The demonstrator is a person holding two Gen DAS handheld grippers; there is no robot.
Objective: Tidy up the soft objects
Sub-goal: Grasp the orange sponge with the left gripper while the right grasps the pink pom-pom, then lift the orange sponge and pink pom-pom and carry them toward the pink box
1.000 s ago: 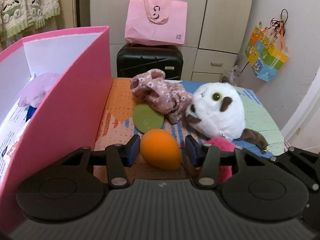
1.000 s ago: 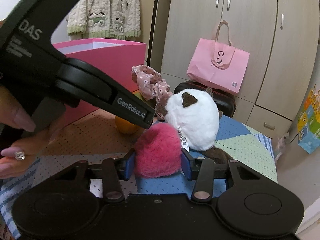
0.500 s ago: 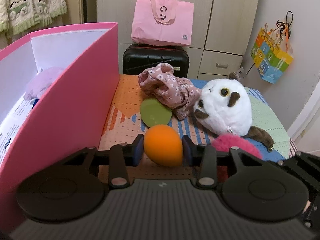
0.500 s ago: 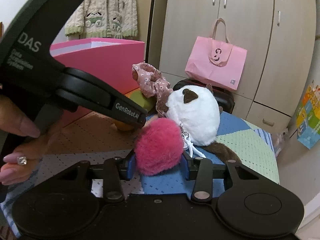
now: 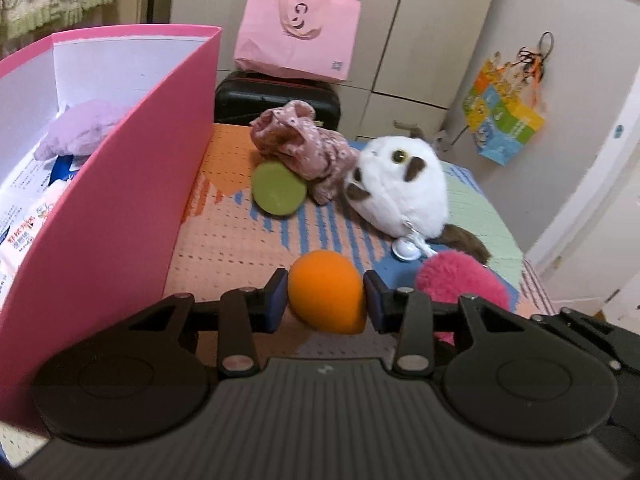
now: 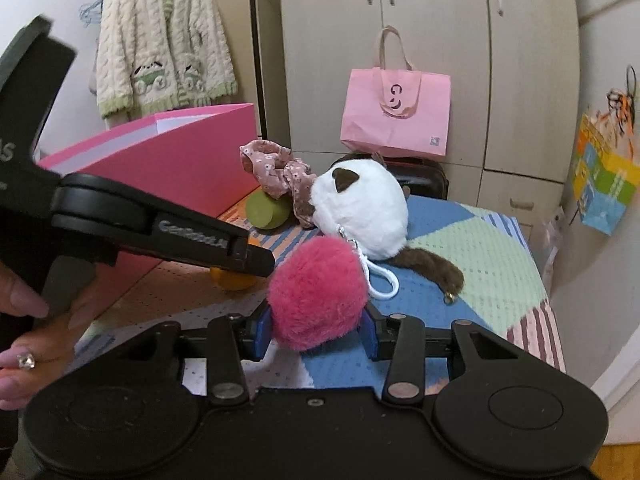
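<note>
My left gripper (image 5: pixel 325 300) is shut on an orange egg-shaped sponge (image 5: pixel 320 288), held just above the patterned table cover. My right gripper (image 6: pixel 316 332) is shut on a fluffy pink pompom (image 6: pixel 318 292), whose white loop trails toward the white plush toy (image 6: pixel 360 208). The left gripper's finger (image 6: pixel 240 254) crosses the right wrist view, with the orange sponge (image 6: pixel 232 280) under it. A green round sponge (image 5: pixel 278 194) and a floral fabric piece (image 5: pixel 308 148) lie behind. To the left stands the open pink box (image 5: pixel 120 220) with a purple plush (image 5: pixel 80 132) inside.
A pink tote bag (image 5: pixel 296 40) sits on a black suitcase (image 5: pixel 276 100) behind the table, in front of the cupboards. A colourful bag (image 5: pixel 508 124) hangs on the right wall and a knitted cardigan (image 6: pixel 164 52) at the back left. The table edge (image 5: pixel 532 280) is near on the right.
The left jaws closed onto the orange sponge and drew it back toward me. The right gripper pulled the pompom away from the white plush, so its white loop now shows.
</note>
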